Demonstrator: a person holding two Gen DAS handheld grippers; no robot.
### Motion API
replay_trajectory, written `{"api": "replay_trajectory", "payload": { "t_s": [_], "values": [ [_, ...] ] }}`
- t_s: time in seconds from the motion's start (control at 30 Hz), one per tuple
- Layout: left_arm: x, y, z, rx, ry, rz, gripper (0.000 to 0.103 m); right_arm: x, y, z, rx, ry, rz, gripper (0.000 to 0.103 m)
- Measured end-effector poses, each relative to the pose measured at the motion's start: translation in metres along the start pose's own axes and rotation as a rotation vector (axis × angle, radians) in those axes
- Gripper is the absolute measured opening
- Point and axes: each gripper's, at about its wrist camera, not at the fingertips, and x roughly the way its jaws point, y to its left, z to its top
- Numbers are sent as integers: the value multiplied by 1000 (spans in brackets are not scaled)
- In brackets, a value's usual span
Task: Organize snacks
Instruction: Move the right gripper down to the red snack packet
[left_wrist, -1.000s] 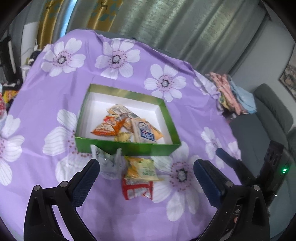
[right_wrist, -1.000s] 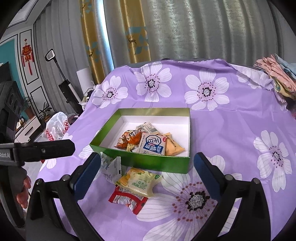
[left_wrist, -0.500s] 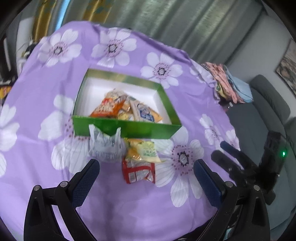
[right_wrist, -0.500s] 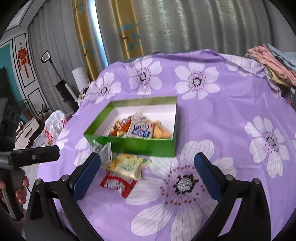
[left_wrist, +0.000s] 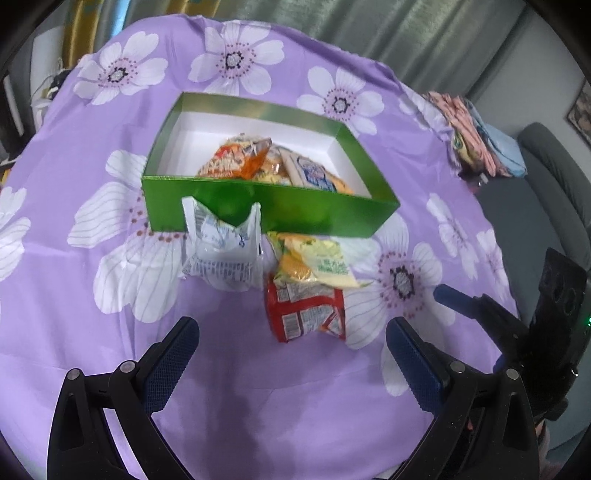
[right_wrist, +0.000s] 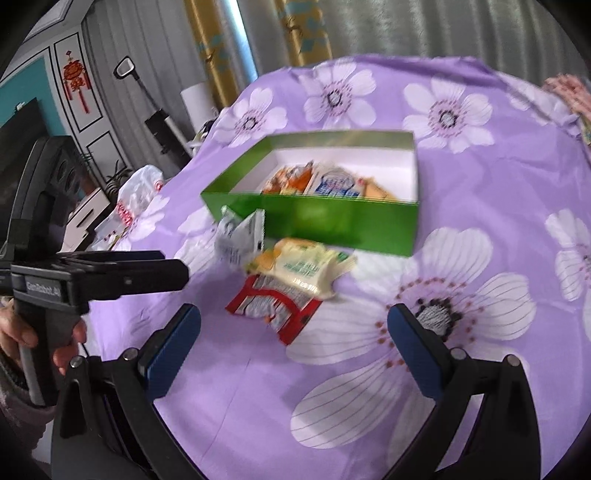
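A green box (left_wrist: 273, 210) (right_wrist: 332, 218) with a white inside stands on the purple flowered cloth and holds several snack packets (left_wrist: 236, 162) (right_wrist: 332, 182). Three packets lie on the cloth in front of it: a white one (left_wrist: 221, 247) (right_wrist: 240, 240) leaning against the box wall, a yellow-green one (left_wrist: 317, 264) (right_wrist: 303, 266), and a red one (left_wrist: 306, 317) (right_wrist: 275, 308) partly under the yellow-green one. My left gripper (left_wrist: 291, 343) is open, just short of the red packet, with nothing between its fingers. My right gripper (right_wrist: 293, 332) is open too, close to the red packet.
The other hand-held gripper shows at the right edge (left_wrist: 517, 332) of the left view and at the left edge (right_wrist: 92, 277) of the right view, held by a hand (right_wrist: 22, 339). Folded clothes (left_wrist: 476, 136) lie at the table's far right. A grey sofa (left_wrist: 546, 173) stands beyond.
Both grippers have dropped lower and come nearer to the loose packets in front of the box. The packets and the box have not moved.
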Motion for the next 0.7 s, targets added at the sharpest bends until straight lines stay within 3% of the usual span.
{"api": "replay_trajectory", "payload": {
  "t_s": [0.13, 0.3, 0.5, 0.7],
  "values": [
    [12, 1, -5, 31, 21, -8, 101, 15, 0, -9, -6, 28, 27, 100],
    [28, 1, -9, 55, 51, -24, 101, 35, 0, -19, 0, 66, 78, 86],
    [41, 3, -7, 64, 61, -26, 101, 54, 0, -21, 2, 95, 92, 78],
    [55, 4, -4, 69, 77, -32, 94, 68, 1, -17, 2, 110, 104, 72]
  ]
}}
